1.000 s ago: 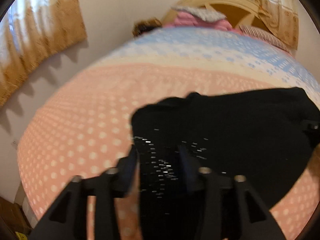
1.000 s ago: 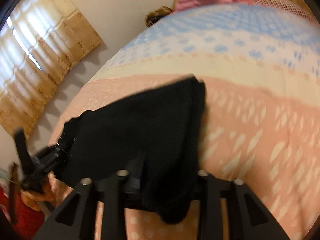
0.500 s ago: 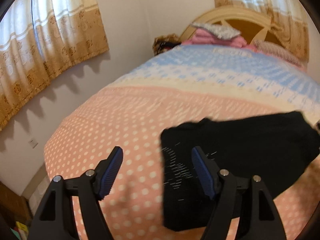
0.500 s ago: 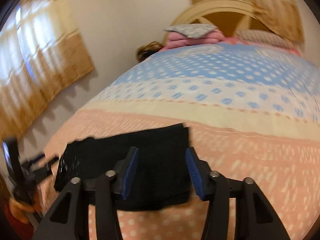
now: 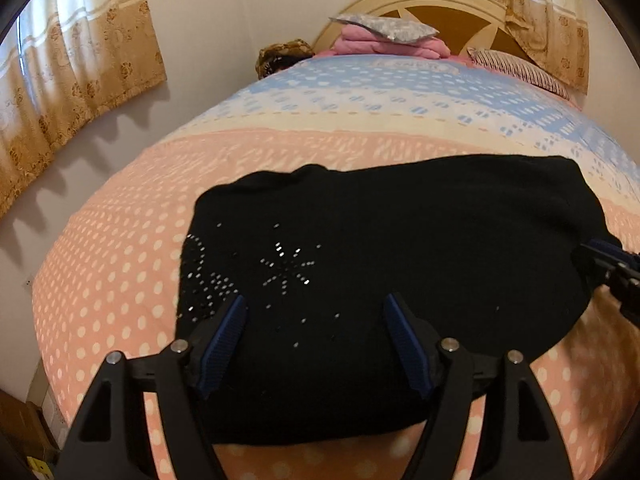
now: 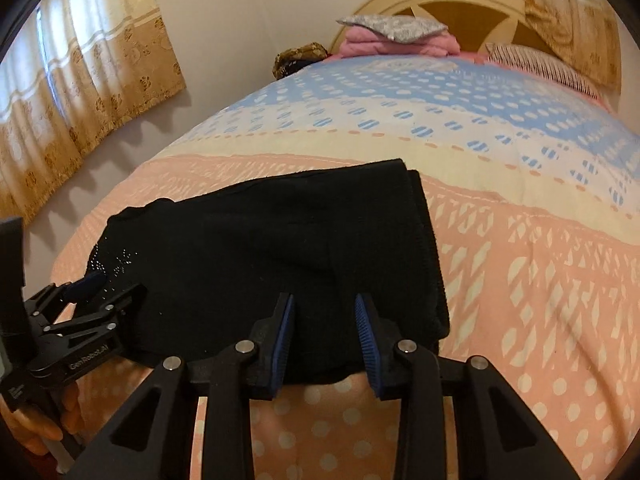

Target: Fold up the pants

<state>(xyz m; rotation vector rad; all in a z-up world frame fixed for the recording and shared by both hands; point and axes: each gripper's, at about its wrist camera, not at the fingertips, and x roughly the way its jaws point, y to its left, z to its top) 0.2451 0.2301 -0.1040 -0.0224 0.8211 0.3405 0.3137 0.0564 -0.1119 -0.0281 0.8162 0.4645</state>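
Observation:
The black pants (image 5: 400,248) lie folded into a flat rectangle on the pink dotted bedspread (image 5: 112,264), with small sparkly studs near their left end. They also show in the right wrist view (image 6: 280,248). My left gripper (image 5: 316,312) is open and empty, just over the near edge of the pants. My right gripper (image 6: 325,308) is open and empty over the near edge at the pants' right end. The left gripper shows at the left of the right wrist view (image 6: 86,286), by the studded end.
The bedspread turns cream and blue (image 6: 400,96) farther back. Folded pink bedding with a grey pillow (image 5: 384,36) lies by the headboard (image 5: 440,4). A striped pillow (image 5: 516,68) lies at the right. Curtains (image 5: 60,80) hang on the left wall.
Both grippers let go of the pants, which now lie flat on the bed. Half a second ago both were open and drawn back; now they are lower, over the near edge.

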